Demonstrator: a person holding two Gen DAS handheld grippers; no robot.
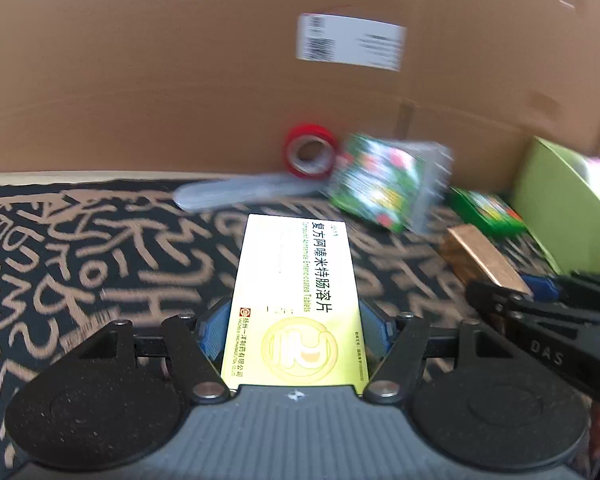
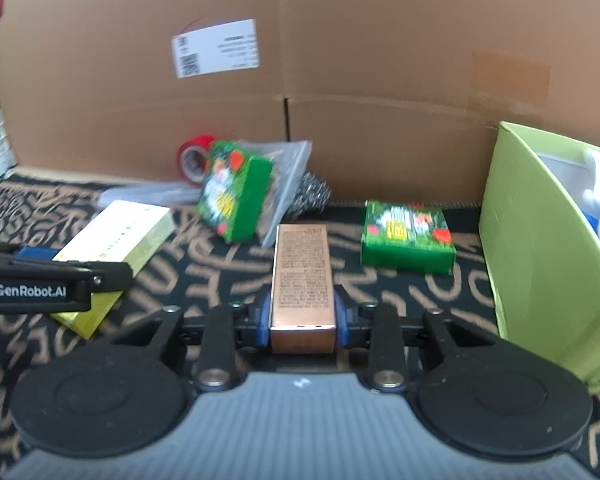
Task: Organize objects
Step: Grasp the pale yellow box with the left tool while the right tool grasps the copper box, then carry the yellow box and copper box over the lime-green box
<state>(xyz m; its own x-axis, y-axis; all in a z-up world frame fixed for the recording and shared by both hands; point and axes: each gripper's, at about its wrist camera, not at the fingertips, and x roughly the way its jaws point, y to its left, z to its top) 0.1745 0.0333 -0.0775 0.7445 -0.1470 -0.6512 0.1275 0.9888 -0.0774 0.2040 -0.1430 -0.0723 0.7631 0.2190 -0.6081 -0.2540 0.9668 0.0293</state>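
The left claw [image 1: 292,320] grips a pale yellow tablet box [image 1: 294,300] printed with Chinese characters, its blue pads pressed on both long sides, and the box juts forward over the black tabletop [image 1: 80,260] patterned with tan scribbles. The right claw [image 2: 303,316] is clamped on a copper-coloured carton [image 2: 303,276] covered in fine print, which also points ahead between the blue pads. Places here are given from the big cardboard box [image 2: 340,80] that stands along the back of the tabletop and carries a white shipping label [image 2: 216,47]. Against its foot sits a red roll of tape [image 2: 194,156], and just in front of that roll a green box with fruit pictures [image 2: 236,192] leans tilted on a clear plastic bag [image 2: 288,172], with a steel wool scourer [image 2: 310,196] beside the bag. A second green box [image 2: 408,236] lies flat a little way out from the cardboard box. At the cardboard box's right end stands a lime-green bin [image 2: 540,240] with something white inside.
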